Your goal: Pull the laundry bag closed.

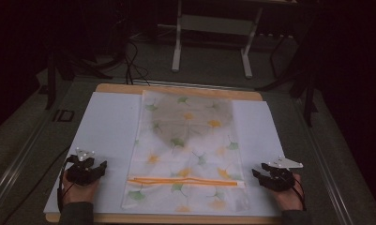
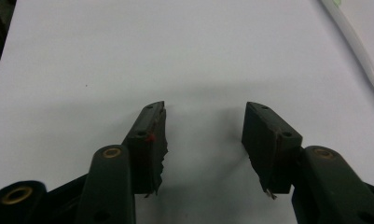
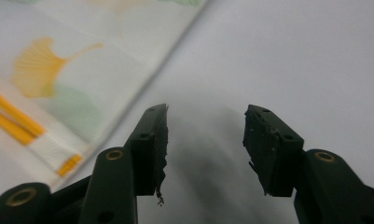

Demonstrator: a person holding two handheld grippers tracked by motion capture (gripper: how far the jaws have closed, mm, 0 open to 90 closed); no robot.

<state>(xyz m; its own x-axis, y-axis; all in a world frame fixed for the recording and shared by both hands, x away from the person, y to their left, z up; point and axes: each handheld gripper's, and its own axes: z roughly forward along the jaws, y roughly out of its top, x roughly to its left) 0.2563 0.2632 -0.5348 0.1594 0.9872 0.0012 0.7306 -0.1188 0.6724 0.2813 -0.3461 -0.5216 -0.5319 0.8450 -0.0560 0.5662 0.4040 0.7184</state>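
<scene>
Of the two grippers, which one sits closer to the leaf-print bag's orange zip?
The right gripper: the orange zip ends just beside its open jaws at the leaf-print bag edge, while the left gripper rests farther off on bare white sheet.

Leaf-print bag (image 3: 77, 60) cut off by the right claw view's top and left edges, its near corner blurred, room beyond the table (image 1: 106, 126) lost in darkness

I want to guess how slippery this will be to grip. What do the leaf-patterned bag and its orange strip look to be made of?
The bag looks like thin, semi-clear matte plastic or fine woven fabric: a dark shape shows through its upper half, and the right gripper view shows a faint weave-like texture. The orange strip looks like a smooth plastic zip seal, two thin raised lines running across the bag.
</scene>
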